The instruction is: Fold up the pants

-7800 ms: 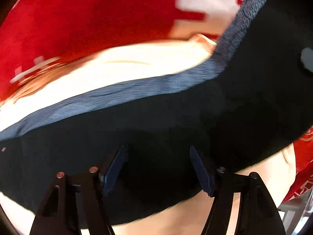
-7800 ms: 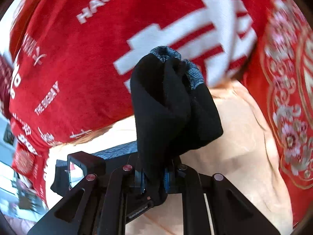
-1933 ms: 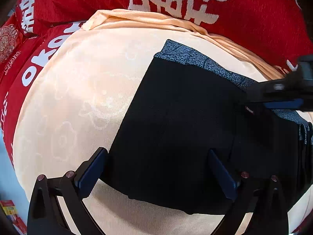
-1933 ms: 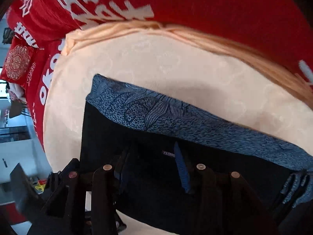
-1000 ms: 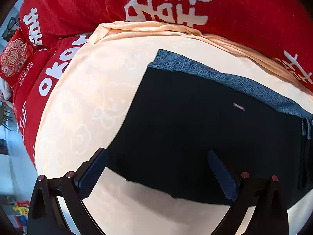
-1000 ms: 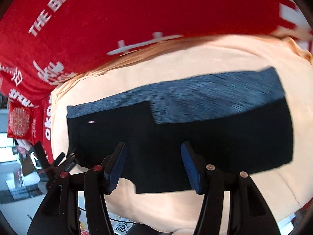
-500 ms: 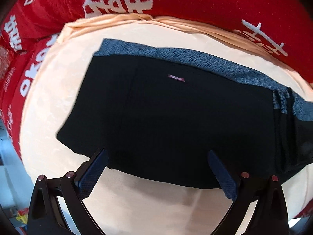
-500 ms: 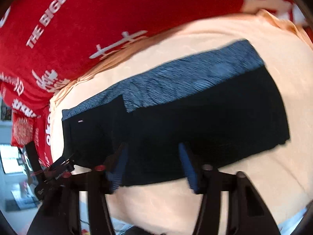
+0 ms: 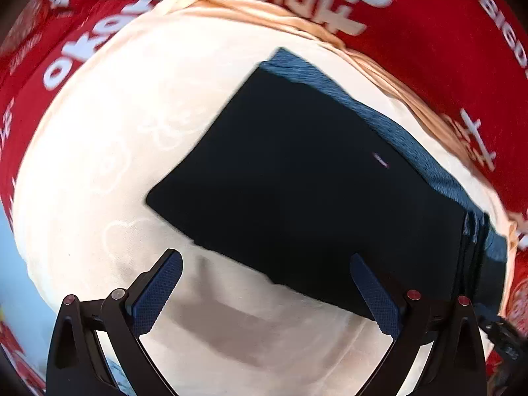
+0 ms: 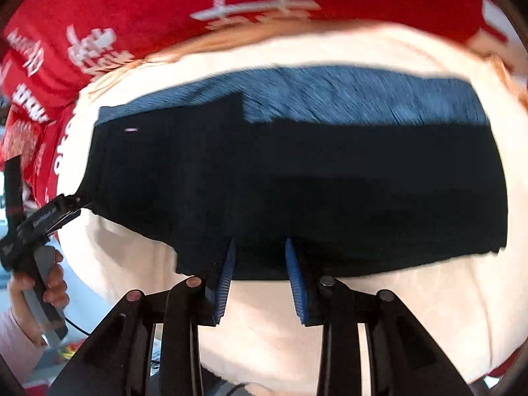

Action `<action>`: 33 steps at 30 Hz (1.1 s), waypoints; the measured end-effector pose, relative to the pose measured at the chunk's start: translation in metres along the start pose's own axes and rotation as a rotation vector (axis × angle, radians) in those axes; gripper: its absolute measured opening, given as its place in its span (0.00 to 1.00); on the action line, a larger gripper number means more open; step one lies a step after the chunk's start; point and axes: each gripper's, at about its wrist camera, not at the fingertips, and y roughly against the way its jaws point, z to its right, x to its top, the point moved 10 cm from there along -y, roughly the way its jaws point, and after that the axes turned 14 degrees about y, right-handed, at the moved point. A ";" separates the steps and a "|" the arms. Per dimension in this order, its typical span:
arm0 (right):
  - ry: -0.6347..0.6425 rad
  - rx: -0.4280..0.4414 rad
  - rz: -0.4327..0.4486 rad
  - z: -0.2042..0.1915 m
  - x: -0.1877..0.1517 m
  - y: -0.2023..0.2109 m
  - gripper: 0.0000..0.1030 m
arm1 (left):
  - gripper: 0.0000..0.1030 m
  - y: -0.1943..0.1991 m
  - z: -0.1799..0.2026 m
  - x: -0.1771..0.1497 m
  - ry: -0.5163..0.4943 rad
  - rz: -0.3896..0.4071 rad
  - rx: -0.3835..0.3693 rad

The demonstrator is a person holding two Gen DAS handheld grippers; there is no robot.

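Black pants [image 10: 297, 181] with a blue-grey patterned waistband [image 10: 346, 102] lay flat across the middle of the right wrist frame, spread on a pale peach cloth [image 10: 396, 313] over the surface, with a red blanket [image 10: 165, 3] bearing white lettering along the top. The right gripper [image 10: 259, 274] pointed down at the near hem, its jaws closing, blue pads either side of the hem's edge without yet pressing it. In the left wrist frame the left gripper [image 9: 264, 292] stood wide apart with nothing between its fingers, the pants [image 9: 313, 181] filling centre and right. A hand [image 10: 36, 283] held the left gripper's handle at lower left.
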 end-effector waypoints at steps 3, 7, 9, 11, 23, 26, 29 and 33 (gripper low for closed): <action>0.004 0.011 -0.022 -0.015 0.008 -0.015 0.34 | 0.99 -0.006 -0.008 -0.004 0.066 -0.058 -0.113; -0.006 -0.018 -0.043 -0.013 0.008 -0.031 0.34 | 0.99 -0.015 -0.002 -0.009 0.126 -0.102 -0.280; -0.009 -0.017 -0.054 -0.013 0.010 -0.032 0.34 | 0.99 -0.011 0.007 -0.007 0.134 -0.097 -0.373; -0.017 -0.015 -0.058 -0.011 0.009 -0.032 0.34 | 0.99 -0.010 0.015 -0.004 0.186 -0.122 -0.482; 0.008 -0.041 -0.057 -0.013 0.006 -0.029 0.34 | 0.99 0.005 0.041 0.016 0.183 -0.039 -0.495; 0.019 -0.044 -0.062 -0.015 0.007 -0.031 0.34 | 0.92 -0.020 0.031 0.020 0.225 -0.055 -0.391; 0.031 -0.049 -0.066 -0.016 0.007 -0.031 0.34 | 0.48 -0.019 0.021 0.026 0.232 0.009 -0.283; 0.016 -0.035 -0.063 -0.018 0.010 -0.020 0.35 | 0.37 -0.010 0.031 0.024 0.031 0.104 -0.103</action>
